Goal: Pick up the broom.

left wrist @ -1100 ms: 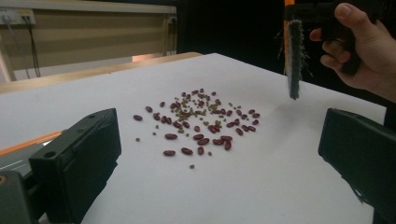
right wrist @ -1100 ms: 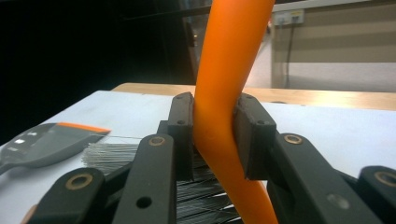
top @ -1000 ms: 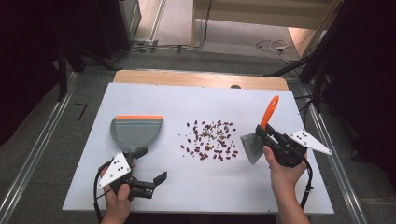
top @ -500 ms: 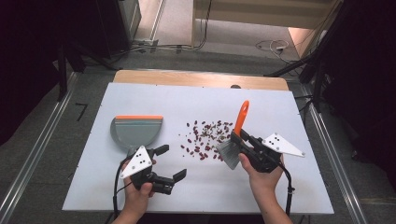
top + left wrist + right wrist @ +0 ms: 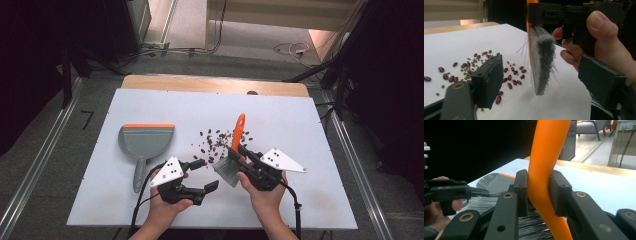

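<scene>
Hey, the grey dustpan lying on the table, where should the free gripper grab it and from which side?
Probably by the dustpan's long thin handle, which lies flat and points toward the person's edge of the table. The left gripper, its jaws just closing with nothing between them, would come from that near side, jaws straddling the handle across its width. The wide scoop looks too broad to pinch.
</scene>
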